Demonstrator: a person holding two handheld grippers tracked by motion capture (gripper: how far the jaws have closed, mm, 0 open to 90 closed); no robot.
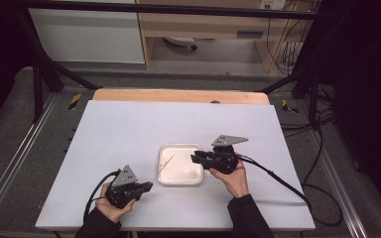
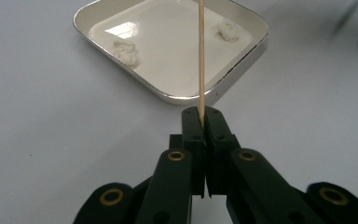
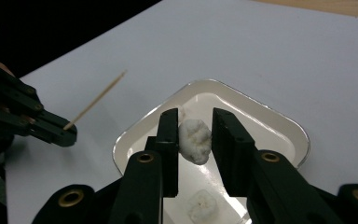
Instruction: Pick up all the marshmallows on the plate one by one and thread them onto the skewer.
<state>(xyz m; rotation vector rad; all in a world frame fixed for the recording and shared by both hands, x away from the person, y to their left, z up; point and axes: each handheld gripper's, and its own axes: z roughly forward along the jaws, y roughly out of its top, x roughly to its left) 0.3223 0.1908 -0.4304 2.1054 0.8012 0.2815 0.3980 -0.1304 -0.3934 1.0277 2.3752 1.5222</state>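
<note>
The left gripper [image 1: 148,187], near the tabletop's [image 1: 129,129] front edge, is clamped on the near end of a thin wooden skewer [image 2: 200,60], whose long axis runs from the jaws toward the far right, its tip over the white tray [image 1: 164,179] at the tabletop's middle. The right gripper [image 3: 195,126] hangs over the tray, pinching a white lump [image 3: 194,140]; two more lumps [image 2: 126,50] lie in the tray.

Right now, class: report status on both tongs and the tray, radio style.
Left tongs shut on skewer. Right tongs grip white lump above tray. Two lumps left in tray. Nothing between skewer tip and held lump.
</note>
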